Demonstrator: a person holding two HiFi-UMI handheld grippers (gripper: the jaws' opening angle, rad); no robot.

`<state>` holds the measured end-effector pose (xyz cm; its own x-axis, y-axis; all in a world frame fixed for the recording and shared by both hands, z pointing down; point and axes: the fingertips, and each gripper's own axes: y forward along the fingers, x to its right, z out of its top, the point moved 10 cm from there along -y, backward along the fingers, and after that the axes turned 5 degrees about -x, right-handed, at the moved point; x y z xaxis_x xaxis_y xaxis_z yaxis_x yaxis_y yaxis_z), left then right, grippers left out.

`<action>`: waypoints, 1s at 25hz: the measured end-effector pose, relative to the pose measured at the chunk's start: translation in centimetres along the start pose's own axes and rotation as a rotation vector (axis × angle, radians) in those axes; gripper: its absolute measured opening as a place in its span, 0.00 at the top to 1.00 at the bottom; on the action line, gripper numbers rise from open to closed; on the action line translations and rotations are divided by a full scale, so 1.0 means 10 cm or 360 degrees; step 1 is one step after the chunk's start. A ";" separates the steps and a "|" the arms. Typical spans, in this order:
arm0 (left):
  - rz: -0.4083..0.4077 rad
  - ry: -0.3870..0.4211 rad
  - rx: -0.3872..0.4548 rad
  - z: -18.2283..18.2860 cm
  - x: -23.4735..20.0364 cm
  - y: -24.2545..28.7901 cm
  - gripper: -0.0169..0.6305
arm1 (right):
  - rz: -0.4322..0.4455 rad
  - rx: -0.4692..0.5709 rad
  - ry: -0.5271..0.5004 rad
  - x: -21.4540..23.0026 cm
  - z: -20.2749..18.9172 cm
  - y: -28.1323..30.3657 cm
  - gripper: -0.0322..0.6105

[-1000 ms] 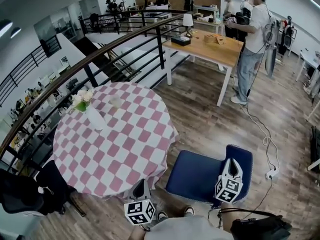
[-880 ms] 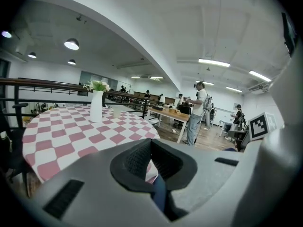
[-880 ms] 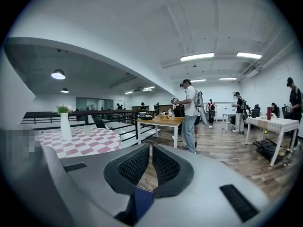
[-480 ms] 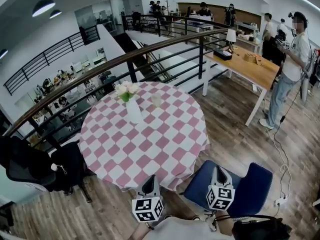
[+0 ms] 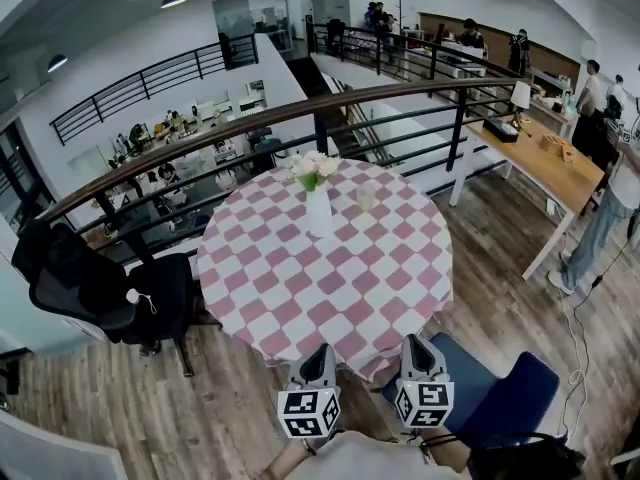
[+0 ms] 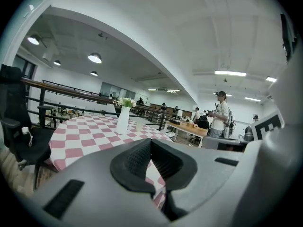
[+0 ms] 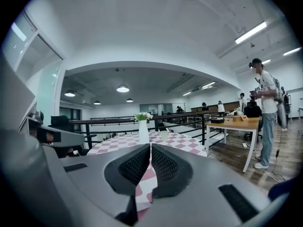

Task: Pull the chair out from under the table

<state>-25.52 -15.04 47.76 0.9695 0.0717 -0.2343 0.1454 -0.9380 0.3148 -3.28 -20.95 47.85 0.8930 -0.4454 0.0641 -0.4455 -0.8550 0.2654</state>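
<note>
1. Head view: the right hand-held gripper (image 5: 416, 342), which a second ago was over the back of the chair (image 5: 505, 396), now hangs off it. The chair stands just to this gripper's right, mostly clear of the counter (image 5: 270, 298), so the pull looks done.
2. Left gripper view: the left hand-held gripper (image 6: 150, 142) is closed and empty, with the counter ahead.
3. Right gripper view: the jaws are pressed together on nothing.

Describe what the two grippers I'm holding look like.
Both are alike: the left gripper and right gripper have grey tapered bodies, each carrying a white cube printed with black square markers. Their fingers are black with a dotted, textured face.
</note>
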 end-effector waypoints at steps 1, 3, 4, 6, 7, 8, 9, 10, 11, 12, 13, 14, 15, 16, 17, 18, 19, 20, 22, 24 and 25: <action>0.0008 -0.0008 0.0004 -0.01 0.00 -0.01 0.97 | 0.0017 -0.0017 -0.0001 -0.05 -0.03 0.00 0.91; 0.0022 -0.0021 0.0007 -0.03 0.00 -0.03 0.97 | 0.0048 -0.0049 0.0029 -0.11 -0.08 0.00 0.91; 0.0027 -0.0028 0.0006 -0.04 0.01 -0.03 0.97 | 0.0065 -0.0060 0.0048 -0.12 -0.09 0.00 0.91; 0.0035 -0.0041 0.0001 -0.07 0.03 -0.02 0.97 | 0.0092 -0.0076 0.0057 -0.12 -0.11 0.00 0.91; 0.0038 -0.0047 -0.0002 -0.08 0.04 -0.01 0.97 | 0.0099 -0.0085 0.0048 -0.11 -0.12 0.00 0.91; 0.0042 -0.0051 -0.0006 -0.10 0.05 0.00 0.97 | 0.0100 -0.0096 0.0035 -0.09 -0.12 0.00 0.92; 0.0043 -0.0054 -0.0010 -0.11 0.07 0.01 0.97 | 0.0098 -0.0107 0.0024 -0.07 -0.12 0.00 0.92; 0.0044 -0.0056 -0.0013 -0.12 0.08 0.01 0.97 | 0.0093 -0.0118 0.0020 -0.05 -0.13 0.00 0.92; 0.0042 -0.0055 -0.0015 -0.12 0.10 0.02 0.97 | 0.0087 -0.0126 0.0022 -0.03 -0.13 0.00 0.92; 0.0041 -0.0054 -0.0016 -0.12 0.12 0.03 0.97 | 0.0081 -0.0133 0.0026 -0.01 -0.13 0.00 0.92; 0.0039 -0.0052 -0.0016 -0.13 0.14 0.03 0.97 | 0.0076 -0.0139 0.0028 0.02 -0.13 -0.01 0.92; 0.0038 -0.0051 -0.0015 -0.13 0.16 0.04 0.97 | 0.0072 -0.0144 0.0028 0.03 -0.14 -0.02 0.92; 0.0039 -0.0050 -0.0014 -0.13 0.17 0.04 0.97 | 0.0069 -0.0149 0.0027 0.05 -0.14 -0.02 0.92; 0.0040 -0.0049 -0.0012 -0.13 0.19 0.05 0.97 | 0.0067 -0.0154 0.0027 0.06 -0.15 -0.03 0.92; 0.0041 -0.0049 -0.0010 -0.13 0.20 0.05 0.97 | 0.0066 -0.0158 0.0029 0.08 -0.15 -0.03 0.92; 0.0043 -0.0047 -0.0010 -0.13 0.21 0.04 0.97 | 0.0064 -0.0161 0.0032 0.09 -0.16 -0.04 0.92; 0.0045 -0.0046 -0.0010 -0.13 0.23 0.04 0.97 | 0.0062 -0.0165 0.0034 0.10 -0.16 -0.05 0.92; 0.0046 -0.0044 -0.0011 -0.14 0.25 0.03 0.97 | 0.0059 -0.0170 0.0036 0.12 -0.17 -0.07 0.92; 0.0050 -0.0038 -0.0019 -0.15 0.28 0.01 0.97 | 0.0054 -0.0175 0.0047 0.14 -0.18 -0.09 0.92; 0.0051 -0.0030 -0.0026 -0.16 0.31 0.00 0.97 | 0.0049 -0.0174 0.0062 0.15 -0.18 -0.12 0.92; 0.0052 -0.0026 -0.0029 -0.17 0.32 -0.01 0.97 | 0.0049 -0.0175 0.0070 0.16 -0.18 -0.12 0.92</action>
<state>-22.07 -14.19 48.53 0.9705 0.0351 -0.2386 0.1172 -0.9333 0.3394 -1.19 -20.10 49.38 0.8820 -0.4569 0.1156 -0.4654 -0.8057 0.3663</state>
